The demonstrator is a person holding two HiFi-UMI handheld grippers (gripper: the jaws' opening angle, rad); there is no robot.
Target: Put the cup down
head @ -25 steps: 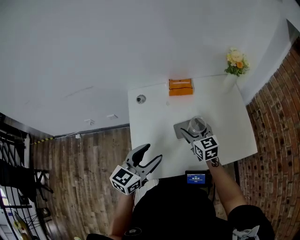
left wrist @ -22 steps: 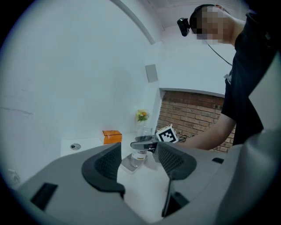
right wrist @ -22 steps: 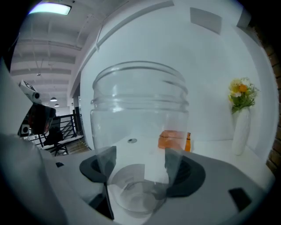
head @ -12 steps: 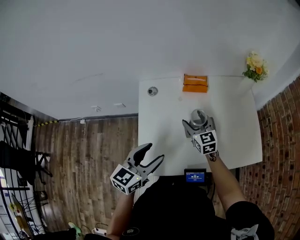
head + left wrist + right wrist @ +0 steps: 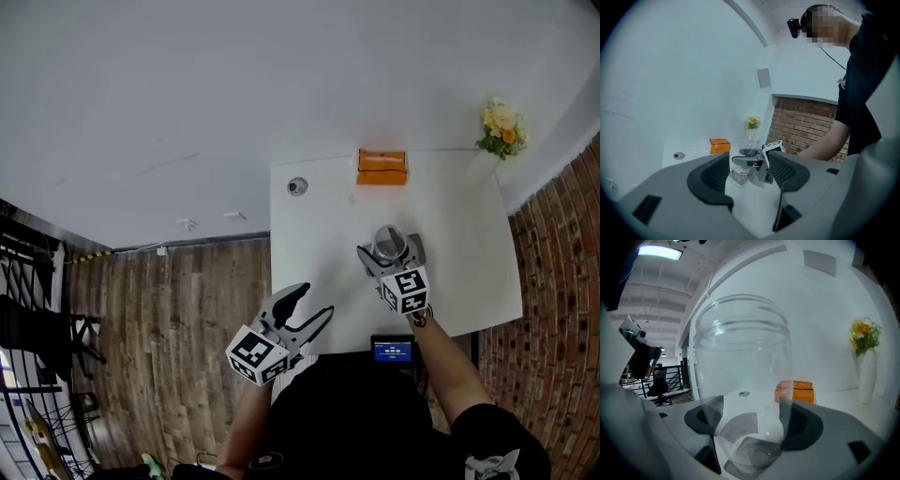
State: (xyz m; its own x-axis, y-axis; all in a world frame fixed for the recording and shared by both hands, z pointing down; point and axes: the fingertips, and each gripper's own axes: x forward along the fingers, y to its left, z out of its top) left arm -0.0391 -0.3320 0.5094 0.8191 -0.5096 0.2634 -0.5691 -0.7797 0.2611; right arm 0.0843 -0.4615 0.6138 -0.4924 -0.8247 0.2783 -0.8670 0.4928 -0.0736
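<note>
A clear, empty plastic cup (image 5: pixel 391 242) stands upright between the jaws of my right gripper (image 5: pixel 386 255), which is shut on its lower part. In the right gripper view the cup (image 5: pixel 743 390) fills the middle, with the dark pads (image 5: pixel 799 423) pressed on both of its sides. From the left gripper view the cup (image 5: pixel 749 145) has its base at a flat grey pad (image 5: pixel 740 177) on the white table (image 5: pixel 469 272); whether they touch I cannot tell. My left gripper (image 5: pixel 314 302) is open and holds nothing, off the table's near left corner.
An orange box (image 5: pixel 382 167) sits at the table's far edge, with a small round fitting (image 5: pixel 297 187) to its left. A white vase of flowers (image 5: pixel 497 127) stands in the far right corner. A small device with a blue screen (image 5: pixel 393 351) lies at the near edge.
The head view has shifted a little. My right gripper with the cup has moved slightly over the grey pad. The left gripper stays open in the same place.
</note>
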